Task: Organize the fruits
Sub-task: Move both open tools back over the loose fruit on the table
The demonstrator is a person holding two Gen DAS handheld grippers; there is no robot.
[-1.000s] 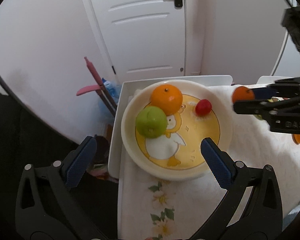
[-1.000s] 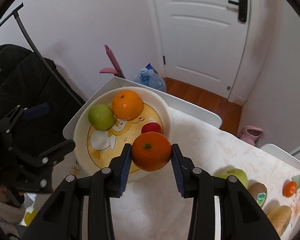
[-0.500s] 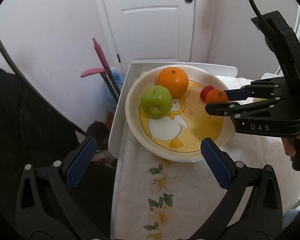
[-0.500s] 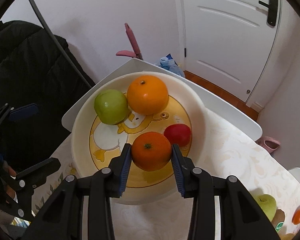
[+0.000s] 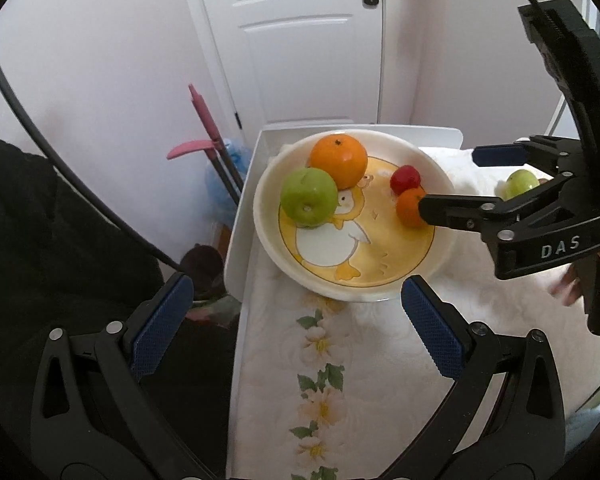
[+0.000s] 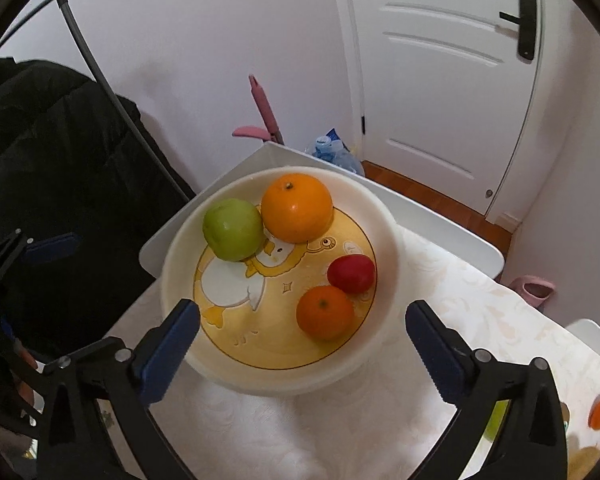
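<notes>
My right claw (image 6: 302,344) gapes wide, holding nothing — the small orange (image 6: 325,312) sits in the bowl (image 6: 388,216), touching the red fruit (image 6: 352,273). Left claw (image 5: 296,316) hangs wide too. Next, I judge, comes the green apple (image 5: 521,183) far right on the tabletop (image 5: 380,380).

This is a room in a home. A white panelled door (image 6: 440,72) with a black lever handle (image 6: 526,24) stands in plain pale walls above a strip of brown wooden floor (image 6: 432,196). A white table (image 5: 244,216) carries a cream floral tablecloth (image 5: 320,344), and near its far left corner sits a cream bowl printed with a cartoon duck (image 6: 180,248). A pink-handled mop (image 5: 204,120) leans against the wall.
</notes>
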